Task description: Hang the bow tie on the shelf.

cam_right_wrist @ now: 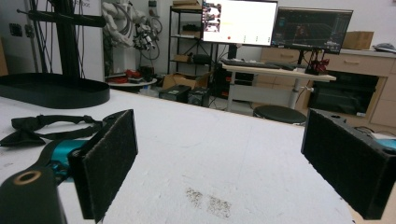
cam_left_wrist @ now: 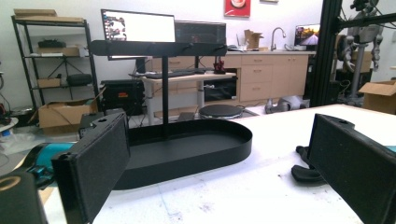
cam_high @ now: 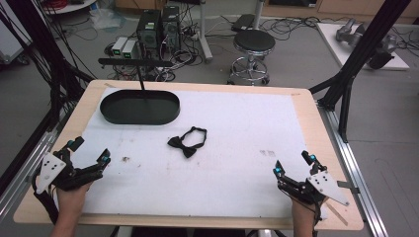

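White covering lies over the wooden table (cam_high: 306, 106), and behind it the room is full of cables, computers and a round stool (cam_high: 253, 42). A black bow tie (cam_high: 188, 141) with its strap lies near the middle of the table, well apart from both hands; the black oval tray (cam_high: 140, 106) with its T-shaped stand (cam_high: 136, 62) is behind it to the left. The work seems not yet begun, so the first step, I think, is to reach for the bow tie. To do it well, one gripper should come down over the thick knot in the centre, because the strap is thin and limp and would slip or trail. The other can then take the strap loop, so the tie stays flat when it is lifted. The left gripper (cam_high: 90, 150) rests at the near left edge with its fingers (cam_left_wrist: 95, 158) spread wide, holding nothing. The right gripper (cam_high: 293, 163) rests at the near right, fingers (cam_right_wrist: 108, 151) also spread wide and empty.
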The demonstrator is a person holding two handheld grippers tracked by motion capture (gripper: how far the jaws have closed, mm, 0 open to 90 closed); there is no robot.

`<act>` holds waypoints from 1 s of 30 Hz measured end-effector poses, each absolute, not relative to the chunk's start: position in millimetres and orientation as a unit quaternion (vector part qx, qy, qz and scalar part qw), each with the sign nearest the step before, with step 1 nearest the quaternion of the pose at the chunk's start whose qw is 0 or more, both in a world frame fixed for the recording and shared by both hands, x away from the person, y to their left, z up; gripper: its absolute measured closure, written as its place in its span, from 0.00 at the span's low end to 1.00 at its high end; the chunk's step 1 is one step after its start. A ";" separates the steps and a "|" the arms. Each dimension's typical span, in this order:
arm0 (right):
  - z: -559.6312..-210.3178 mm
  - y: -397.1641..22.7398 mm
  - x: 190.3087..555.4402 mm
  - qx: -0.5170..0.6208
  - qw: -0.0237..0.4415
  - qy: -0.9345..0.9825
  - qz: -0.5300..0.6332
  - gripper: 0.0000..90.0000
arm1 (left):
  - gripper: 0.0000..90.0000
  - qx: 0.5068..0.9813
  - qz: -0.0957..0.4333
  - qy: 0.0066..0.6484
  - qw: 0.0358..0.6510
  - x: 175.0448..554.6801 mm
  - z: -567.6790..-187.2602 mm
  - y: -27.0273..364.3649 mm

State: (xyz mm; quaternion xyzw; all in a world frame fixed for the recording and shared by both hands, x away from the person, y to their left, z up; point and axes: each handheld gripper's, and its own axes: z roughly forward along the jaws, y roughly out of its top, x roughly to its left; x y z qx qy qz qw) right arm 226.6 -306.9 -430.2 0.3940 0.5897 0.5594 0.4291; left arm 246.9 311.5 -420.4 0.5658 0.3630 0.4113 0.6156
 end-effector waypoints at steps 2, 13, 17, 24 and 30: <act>-430.2 -306.6 226.6 0.393 0.429 0.590 0.559 0.11 | 0.07 0.567 0.409 0.361 0.617 247.1 -419.6 309.8; -428.9 -306.7 225.0 0.397 0.428 0.585 0.563 0.11 | 0.10 0.612 0.363 0.347 0.612 253.6 -406.9 289.5; -427.9 -306.1 224.1 0.393 0.430 0.584 0.566 0.11 | 0.10 0.635 0.351 0.324 0.607 258.0 -399.4 270.5; -429.5 -302.0 225.4 0.386 0.424 0.597 0.561 0.11 | 0.10 0.679 0.318 0.290 0.595 275.8 -383.1 222.8; -429.8 -300.8 225.5 0.384 0.422 0.598 0.563 0.11 | 0.15 0.729 0.281 0.264 0.565 300.6 -379.3 179.3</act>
